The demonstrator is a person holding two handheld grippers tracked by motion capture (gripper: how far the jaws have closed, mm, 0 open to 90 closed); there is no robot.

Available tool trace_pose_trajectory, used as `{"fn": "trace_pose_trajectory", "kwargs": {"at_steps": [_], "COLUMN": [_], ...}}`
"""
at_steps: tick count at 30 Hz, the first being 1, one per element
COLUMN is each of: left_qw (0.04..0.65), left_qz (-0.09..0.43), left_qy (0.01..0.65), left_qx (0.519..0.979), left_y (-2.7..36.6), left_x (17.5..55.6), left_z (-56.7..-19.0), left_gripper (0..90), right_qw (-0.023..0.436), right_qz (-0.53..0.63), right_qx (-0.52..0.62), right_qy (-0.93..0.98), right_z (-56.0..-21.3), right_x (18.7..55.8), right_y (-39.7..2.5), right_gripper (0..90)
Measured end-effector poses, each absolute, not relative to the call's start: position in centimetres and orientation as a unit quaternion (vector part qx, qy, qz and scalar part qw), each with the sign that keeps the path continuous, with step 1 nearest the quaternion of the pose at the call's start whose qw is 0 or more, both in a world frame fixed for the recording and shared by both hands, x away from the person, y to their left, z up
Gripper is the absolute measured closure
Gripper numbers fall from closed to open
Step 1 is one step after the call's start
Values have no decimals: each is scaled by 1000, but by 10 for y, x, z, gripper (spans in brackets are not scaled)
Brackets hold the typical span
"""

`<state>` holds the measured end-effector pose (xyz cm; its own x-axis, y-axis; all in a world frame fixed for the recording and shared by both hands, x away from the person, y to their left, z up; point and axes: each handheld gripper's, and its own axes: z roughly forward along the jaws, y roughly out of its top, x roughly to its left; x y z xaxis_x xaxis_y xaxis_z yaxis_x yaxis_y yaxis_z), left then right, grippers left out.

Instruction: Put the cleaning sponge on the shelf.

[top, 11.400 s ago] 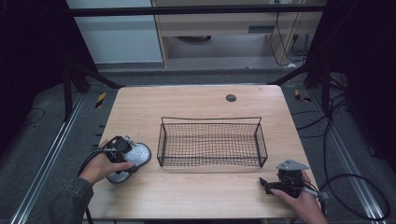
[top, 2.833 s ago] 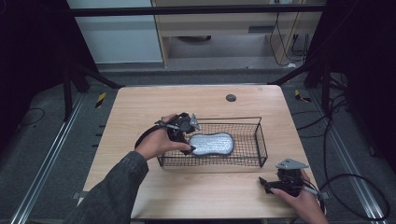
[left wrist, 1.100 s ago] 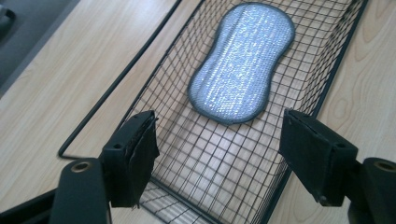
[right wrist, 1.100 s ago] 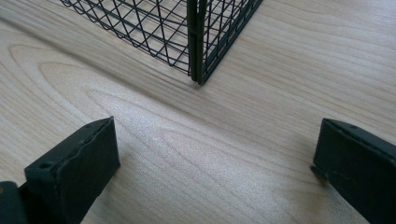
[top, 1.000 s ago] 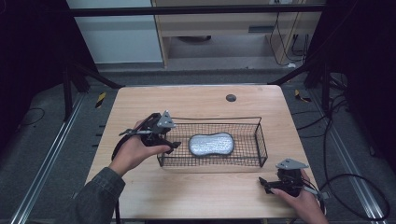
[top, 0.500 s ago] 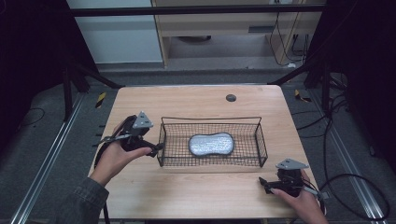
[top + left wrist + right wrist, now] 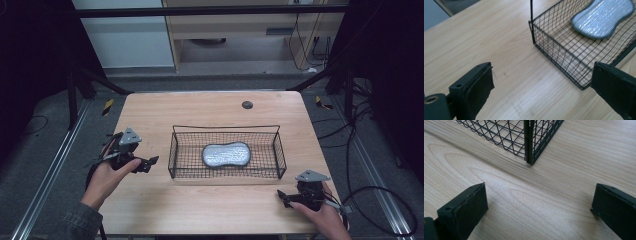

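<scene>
A silver-grey peanut-shaped pad [image 7: 226,154] [image 7: 603,17] lies flat inside the black wire basket [image 7: 175,150] [image 7: 554,42] at the table's middle. My left gripper [image 7: 150,162] [image 7: 544,92] is held just left of the basket's left end, open and empty, its jaws wide apart above bare wood. My right gripper [image 7: 281,196] [image 7: 539,212] rests near the table's front right, open with nothing between its jaws. It looks at the basket's near corner post [image 7: 529,142].
A small black round hole [image 7: 247,104] sits near the far edge of the wooden table [image 7: 210,210]. Dark floor, metal frame legs and cables surround the table. Bare wood lies left and in front of the basket.
My left gripper carried the pad from the table's left into the basket, let it go there, and has drawn back left out of the basket. The right gripper stayed still.
</scene>
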<state>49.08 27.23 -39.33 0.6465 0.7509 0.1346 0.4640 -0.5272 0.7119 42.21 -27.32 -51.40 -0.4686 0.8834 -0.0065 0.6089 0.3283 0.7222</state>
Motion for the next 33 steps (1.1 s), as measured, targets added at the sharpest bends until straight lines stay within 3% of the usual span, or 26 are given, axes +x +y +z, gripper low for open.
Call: {"fn": "trace_pose_trajectory", "kwargs": {"at_steps": [19, 33], "left_qw": [265, 273], "left_qz": [202, 175], "left_qy": [401, 451], "left_qx": [853, 832], "left_y": [306, 314], "left_x": [495, 506], "left_z": [-457, -495], "left_gripper": [44, 33], "right_qw": [205, 205], "right_qz": [335, 335], "right_qx": [473, 473], "right_qy": [789, 789], "right_z": [-514, -514], "right_x": [422, 422], "right_y": [-273, -273], "right_gripper": [4, 4]}}
